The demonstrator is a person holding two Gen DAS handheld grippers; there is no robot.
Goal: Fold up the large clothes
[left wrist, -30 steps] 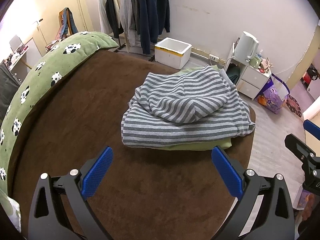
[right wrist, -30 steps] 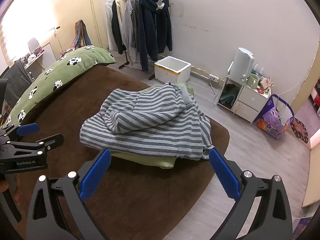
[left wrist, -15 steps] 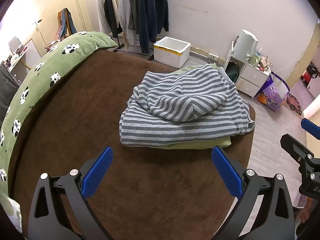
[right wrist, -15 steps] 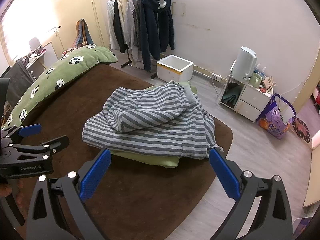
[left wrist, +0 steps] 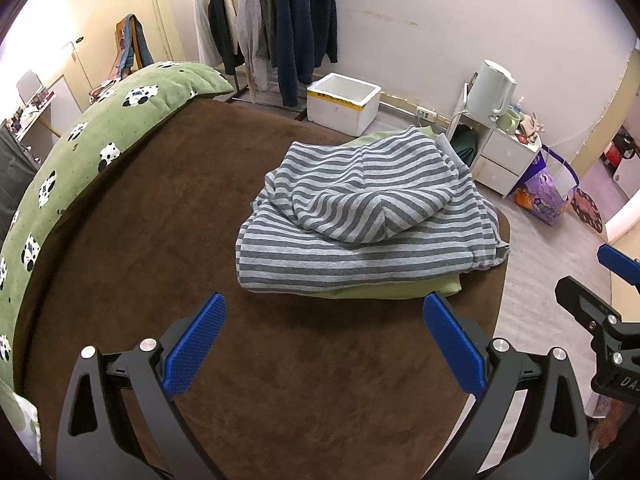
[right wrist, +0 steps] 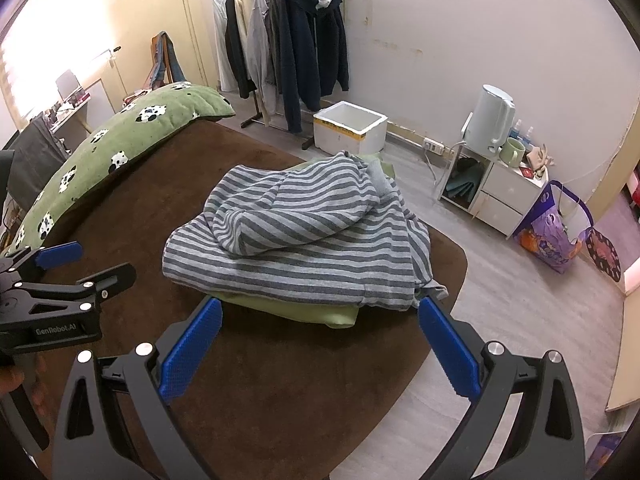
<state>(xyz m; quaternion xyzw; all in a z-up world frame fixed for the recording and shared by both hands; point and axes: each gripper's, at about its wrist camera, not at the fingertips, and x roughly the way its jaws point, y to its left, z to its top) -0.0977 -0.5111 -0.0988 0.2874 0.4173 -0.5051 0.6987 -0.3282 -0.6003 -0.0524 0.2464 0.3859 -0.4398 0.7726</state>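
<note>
Both hand-held grippers stood wide and empty. Left hand-held gripper hung over the bed, short of the stack; right hand-held gripper likewise, its pads just shy of the near edge of the clothes.

The striped hoodie lay folded at 12 o'clock from the left camera, hood on top, resting on a green garment whose edge peeked out beneath. From the right camera the stack sat at 12 o'clock too, close to the bed's corner toward 3 o'clock.

Judged the fold near done; what remained looked like tidying or moving the stack.

Risks noted:
- The hoodie's corner at 3 o'clock drooped loose by the bed edge. A pull from the left side could drag it off onto the floor.
- Soft knit over soft knit: a pinch at the near edge might take only the top layer and peel the fold open.
- The hood sat unsecured; a tilt in lifting could let it slide.
- Gripping too deep could catch the brown cover as well.
- The two hand-held grippers were close side by side; converging on one edge could knock them together.

Green panda pillow at 9 o'clock lay well apart, no concern.
</note>
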